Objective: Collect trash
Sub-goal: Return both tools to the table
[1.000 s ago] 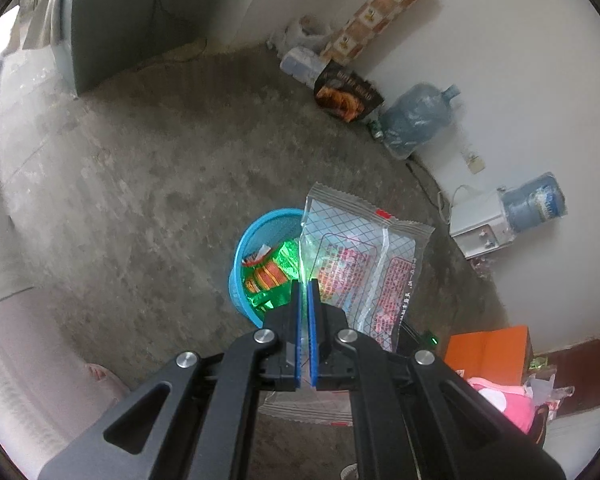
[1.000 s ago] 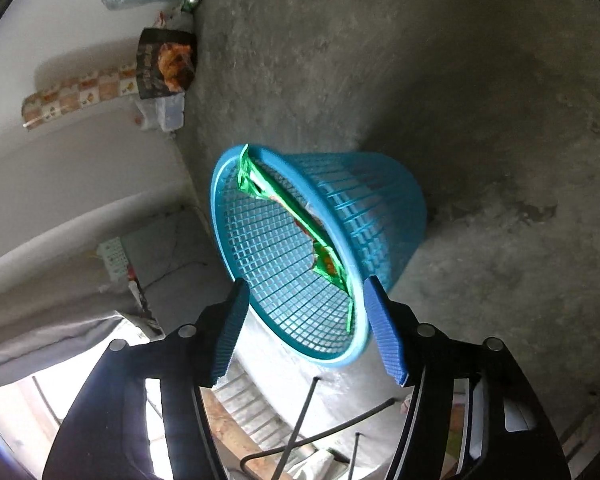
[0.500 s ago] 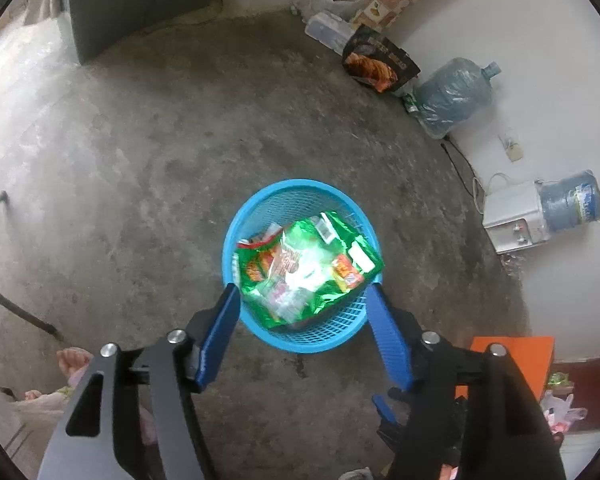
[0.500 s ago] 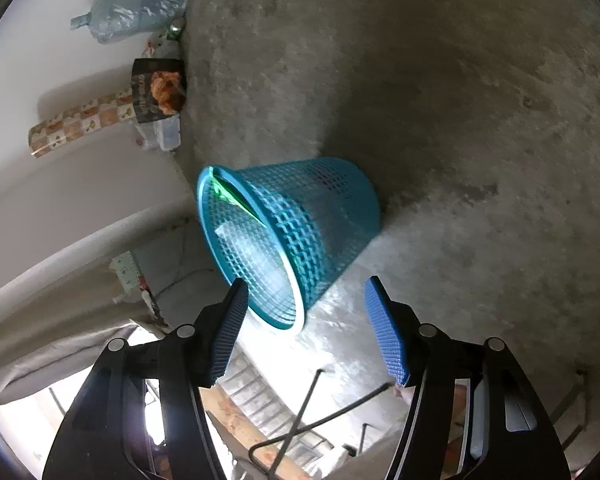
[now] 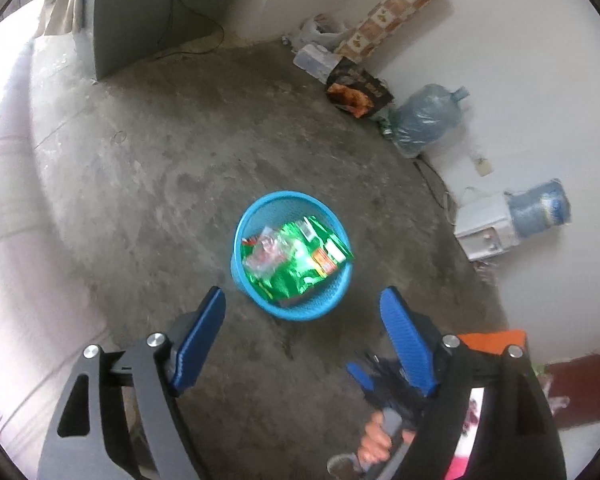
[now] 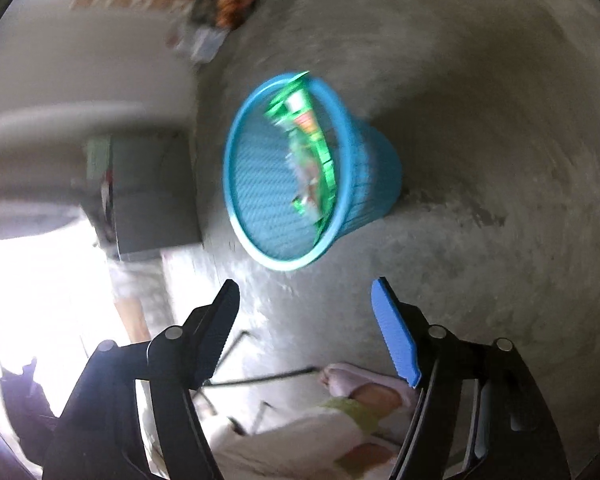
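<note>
A blue mesh trash basket stands on the concrete floor. Inside lie a green snack wrapper and a clear plastic wrapper on top of it. My left gripper is open and empty, held above and in front of the basket. In the right wrist view the basket shows blurred and tilted, with the green wrapper inside. My right gripper is open and empty, apart from the basket.
Along the white wall stand water jugs, a white dispenser, a dark snack bag and a patterned roll. A grey panel stands at the back left. An orange box sits at the right.
My left gripper opened and let go of the clear wrapper, which now lies in the basket. The left gripper has pulled back and up. The right wrist view has swung and blurred.
</note>
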`<action>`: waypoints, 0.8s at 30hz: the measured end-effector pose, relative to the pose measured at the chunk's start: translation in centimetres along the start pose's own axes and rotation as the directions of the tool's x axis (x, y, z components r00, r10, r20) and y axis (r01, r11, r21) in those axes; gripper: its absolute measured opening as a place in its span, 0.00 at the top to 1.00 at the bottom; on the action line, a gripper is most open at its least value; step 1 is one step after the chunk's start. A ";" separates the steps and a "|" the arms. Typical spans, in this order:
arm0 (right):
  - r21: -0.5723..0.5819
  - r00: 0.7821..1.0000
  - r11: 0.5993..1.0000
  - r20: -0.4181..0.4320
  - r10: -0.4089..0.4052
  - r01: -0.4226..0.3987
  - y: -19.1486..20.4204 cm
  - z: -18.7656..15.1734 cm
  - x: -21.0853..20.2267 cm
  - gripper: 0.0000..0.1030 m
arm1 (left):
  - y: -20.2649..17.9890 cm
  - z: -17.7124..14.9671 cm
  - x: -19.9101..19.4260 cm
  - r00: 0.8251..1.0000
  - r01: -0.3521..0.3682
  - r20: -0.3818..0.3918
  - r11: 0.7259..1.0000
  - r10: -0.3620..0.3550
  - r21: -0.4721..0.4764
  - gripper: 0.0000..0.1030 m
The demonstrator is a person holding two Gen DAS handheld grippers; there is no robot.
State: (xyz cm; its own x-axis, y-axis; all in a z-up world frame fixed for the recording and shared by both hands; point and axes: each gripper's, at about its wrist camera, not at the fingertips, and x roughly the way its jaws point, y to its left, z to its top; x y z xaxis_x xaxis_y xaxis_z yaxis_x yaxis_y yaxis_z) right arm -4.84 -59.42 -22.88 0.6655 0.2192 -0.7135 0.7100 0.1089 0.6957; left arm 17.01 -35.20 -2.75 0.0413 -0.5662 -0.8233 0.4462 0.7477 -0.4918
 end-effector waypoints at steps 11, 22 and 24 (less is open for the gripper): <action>-0.401 0.998 0.916 -0.048 -0.041 0.019 11.3 -6.6 -2.2 0.31 | 10.3 -8.2 -18.9 0.968 -0.071 0.239 0.996 0.083 -0.058 0.14; -0.839 0.999 0.544 -0.014 -0.041 0.011 25.0 -21.3 -2.2 0.25 | 21.6 -21.3 -31.1 0.806 -0.104 0.525 0.938 0.274 -0.331 0.09; -0.902 0.999 0.431 -0.035 -0.036 -0.016 27.0 -25.2 -1.7 0.22 | 23.9 -22.9 -32.0 0.784 -0.129 0.520 0.909 0.338 -0.397 0.09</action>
State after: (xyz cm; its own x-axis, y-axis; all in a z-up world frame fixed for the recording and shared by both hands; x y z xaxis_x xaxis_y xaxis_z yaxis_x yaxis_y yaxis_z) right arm 7.39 -32.46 -0.81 0.6307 0.2493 -0.7349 0.0876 0.9181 0.3866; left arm 5.83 8.71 5.34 0.6482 -0.3715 -0.6647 0.0453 0.8902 -0.4533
